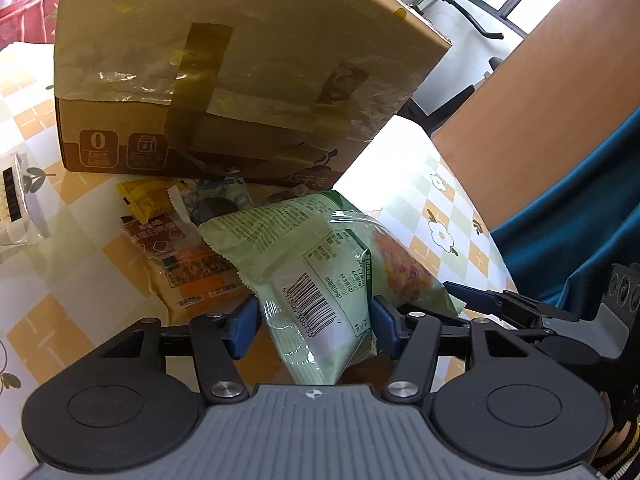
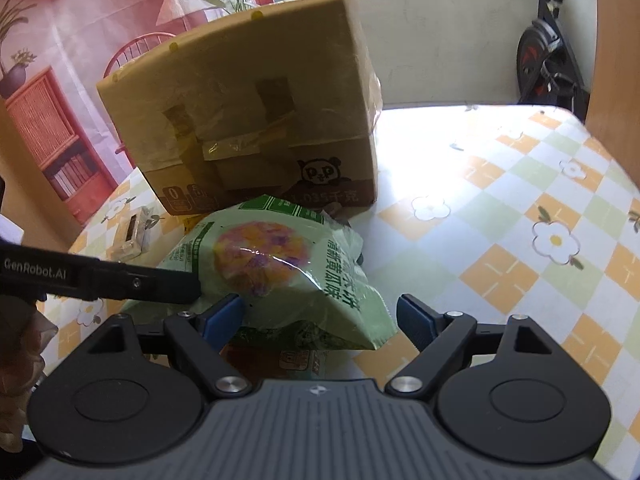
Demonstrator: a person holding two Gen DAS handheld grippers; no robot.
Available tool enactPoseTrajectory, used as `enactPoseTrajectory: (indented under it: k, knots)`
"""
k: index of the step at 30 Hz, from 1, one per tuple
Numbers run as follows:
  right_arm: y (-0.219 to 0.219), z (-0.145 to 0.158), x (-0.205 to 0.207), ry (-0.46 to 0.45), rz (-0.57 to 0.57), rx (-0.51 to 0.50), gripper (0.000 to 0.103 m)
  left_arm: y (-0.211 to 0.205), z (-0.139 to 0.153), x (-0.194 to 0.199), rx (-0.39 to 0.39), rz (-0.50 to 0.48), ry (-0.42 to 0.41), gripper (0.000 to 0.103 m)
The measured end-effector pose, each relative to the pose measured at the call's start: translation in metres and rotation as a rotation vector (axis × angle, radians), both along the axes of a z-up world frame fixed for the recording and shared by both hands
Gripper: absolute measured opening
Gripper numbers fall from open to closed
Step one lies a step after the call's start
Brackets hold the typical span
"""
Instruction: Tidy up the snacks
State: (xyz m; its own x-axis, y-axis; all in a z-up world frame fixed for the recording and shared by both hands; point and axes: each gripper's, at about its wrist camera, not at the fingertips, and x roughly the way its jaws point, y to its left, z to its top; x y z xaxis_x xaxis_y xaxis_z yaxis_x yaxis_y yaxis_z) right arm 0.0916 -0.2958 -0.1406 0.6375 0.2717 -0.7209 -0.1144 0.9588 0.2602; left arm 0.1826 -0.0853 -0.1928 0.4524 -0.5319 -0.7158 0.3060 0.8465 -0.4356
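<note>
Left wrist view: left gripper point(image 1: 316, 326) is gripping the green bag point(image 1: 320, 276), both blue pads point(image 1: 245, 330) pressing into its barcode end so the film is creasing between them. The bag is tilting up and away from the camera, its far end reaching toward the box point(image 1: 224, 72). The box is standing on the table point(image 1: 60, 280), brown, taped across its face, a flap leaning over. Between bag and box a small pile of snacks is lying on the cloth: an orange-brown pack point(image 1: 188, 268) flat beneath the bag's left edge, a yellow sachet point(image 1: 146, 198) and a bluish wrapper point(image 1: 222, 202) just in front of the box. A pale packet point(image 1: 16, 204) is sitting at the left edge, well apart. The right gripper point(image 1: 492, 298) is showing at the right, close beside the bag's corner.

Right wrist view: right gripper point(image 2: 320, 318) is standing open, jaws wide. The green bag point(image 2: 276, 272) is hanging between them; its left side is lying against the left pad point(image 2: 222, 318), while the right pad is standing clear of it. The left gripper's arm point(image 2: 120, 280) is reaching in from the left onto the bag's far side. The box point(image 2: 256, 120) is standing just behind, panda mark at its lower corner. Another pack point(image 2: 298, 362) is lying under the bag on the checked, flowered table point(image 2: 500, 240).
</note>
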Motion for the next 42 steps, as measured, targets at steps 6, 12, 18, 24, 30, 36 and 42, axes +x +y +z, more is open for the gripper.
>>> enactPoseTrajectory:
  k: [6, 12, 18, 24, 30, 36, 42]
  knots:
    - [-0.01, -0.005, 0.006, 0.018, -0.017, 0.078, 0.087, 0.002, -0.002, -0.001, -0.001, -0.002, 0.001, 0.061]
    - [-0.013, -0.009, 0.005, 0.004, -0.026, 0.122, 0.073, 0.0, 0.001, -0.003, 0.015, -0.005, -0.024, 0.058]
    - [-0.003, 0.007, 0.001, -0.054, 0.016, 0.098, 0.057, 0.0, 0.015, -0.008, 0.036, -0.01, -0.079, 0.051]
    - [0.002, 0.026, 0.001, -0.086, 0.011, 0.113, 0.054, 0.007, 0.043, -0.014, 0.047, -0.012, -0.161, 0.051]
    - [0.009, 0.063, 0.005, -0.145, 0.008, 0.138, 0.054, 0.019, 0.093, -0.02, 0.053, -0.004, -0.282, 0.052]
    - [0.019, 0.109, 0.012, -0.241, 0.022, 0.172, 0.054, 0.034, 0.144, -0.017, 0.045, 0.014, -0.396, 0.053]
    - [0.031, 0.146, 0.034, -0.297, 0.042, 0.208, 0.054, 0.044, 0.175, -0.005, 0.005, 0.044, -0.415, 0.053]
